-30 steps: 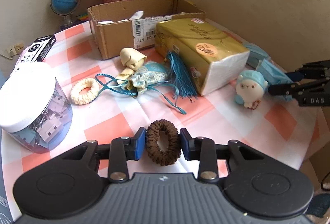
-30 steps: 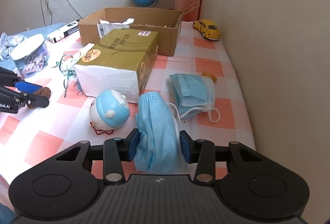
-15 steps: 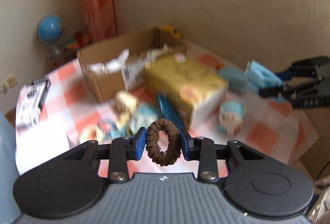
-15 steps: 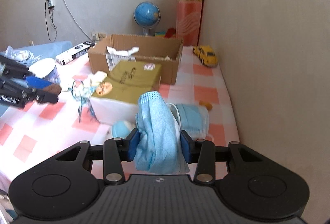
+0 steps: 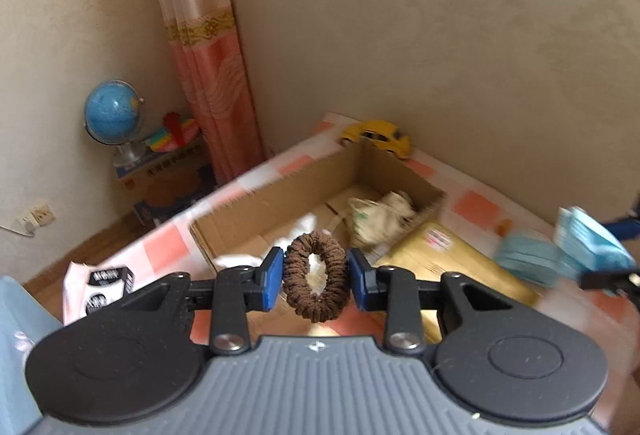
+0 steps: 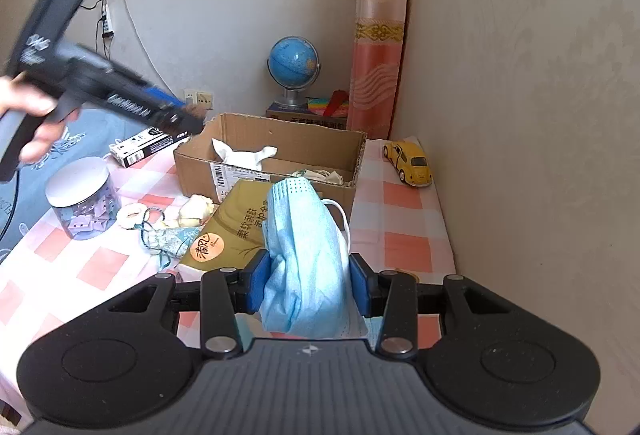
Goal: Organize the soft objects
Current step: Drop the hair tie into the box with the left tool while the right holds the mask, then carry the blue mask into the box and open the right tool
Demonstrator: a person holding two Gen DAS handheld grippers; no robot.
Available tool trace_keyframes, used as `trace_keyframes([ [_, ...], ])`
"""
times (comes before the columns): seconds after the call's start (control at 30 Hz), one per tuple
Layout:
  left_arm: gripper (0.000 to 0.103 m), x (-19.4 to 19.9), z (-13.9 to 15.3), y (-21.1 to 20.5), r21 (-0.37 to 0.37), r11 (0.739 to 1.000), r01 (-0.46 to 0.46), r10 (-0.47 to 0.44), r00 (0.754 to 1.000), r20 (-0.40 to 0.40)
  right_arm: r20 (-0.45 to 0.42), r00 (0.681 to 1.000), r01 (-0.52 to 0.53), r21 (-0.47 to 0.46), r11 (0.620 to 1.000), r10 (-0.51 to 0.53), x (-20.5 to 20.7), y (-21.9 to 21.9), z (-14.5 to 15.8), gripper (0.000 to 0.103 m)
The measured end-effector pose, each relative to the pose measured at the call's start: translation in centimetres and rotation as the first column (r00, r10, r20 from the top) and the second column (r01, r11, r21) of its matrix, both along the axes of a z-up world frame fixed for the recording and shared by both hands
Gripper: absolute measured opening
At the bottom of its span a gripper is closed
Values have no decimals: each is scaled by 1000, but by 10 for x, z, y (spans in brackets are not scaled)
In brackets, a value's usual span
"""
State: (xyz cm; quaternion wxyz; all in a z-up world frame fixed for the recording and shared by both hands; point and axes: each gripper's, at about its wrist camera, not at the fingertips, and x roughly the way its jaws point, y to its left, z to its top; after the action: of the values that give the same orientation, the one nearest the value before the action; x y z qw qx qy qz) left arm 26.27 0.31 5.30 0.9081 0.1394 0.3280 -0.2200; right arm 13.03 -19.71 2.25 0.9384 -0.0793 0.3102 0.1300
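Both my grippers held soft things above the table.

My left gripper (image 5: 316, 281) pinched the brown scrunchie (image 5: 315, 276) upright between its blue pads, raised over the near left corner of the open cardboard box (image 6: 280, 139); my hand (image 6: 28, 107) gripped its handle, the tool angled down toward the box. My right gripper (image 6: 307, 285) clamped a crumpled blue face mask (image 6: 306, 255), held level over the gold tissue pack (image 6: 236, 227), short of the box.
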Motion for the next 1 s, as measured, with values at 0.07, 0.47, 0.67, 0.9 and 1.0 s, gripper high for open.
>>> trace_keyframes([
  [0.07, 34, 16, -3, 0, 9, 1000, -22, 22, 1000, -11, -7, 1000, 4, 1, 1000, -4, 3, -1, -2, 47],
  [0.47, 86, 15, -21, 10, 19, 995, -101, 101, 995, -17, -21, 1000, 16, 3, 1000, -16, 9, -5, -3, 47],
  [0.67, 101, -37, -23, 15, -40, 992, -116, 117, 992, 39, -24, 1000, 16, 2, 1000, -16, 14, -6, 1, 47],
  [0.9, 102, -95, -33, 15, -69, 981, -179, 185, 979, 82, -41, 999, 1, 3, 1000, 0, 39, -1, 9, 47],
  [1.0, 102, -116, -34, 16, -89, 976, -197, 207, 972, 113, -43, 999, -5, 5, 1000, 5, 57, 5, 17, 47],
])
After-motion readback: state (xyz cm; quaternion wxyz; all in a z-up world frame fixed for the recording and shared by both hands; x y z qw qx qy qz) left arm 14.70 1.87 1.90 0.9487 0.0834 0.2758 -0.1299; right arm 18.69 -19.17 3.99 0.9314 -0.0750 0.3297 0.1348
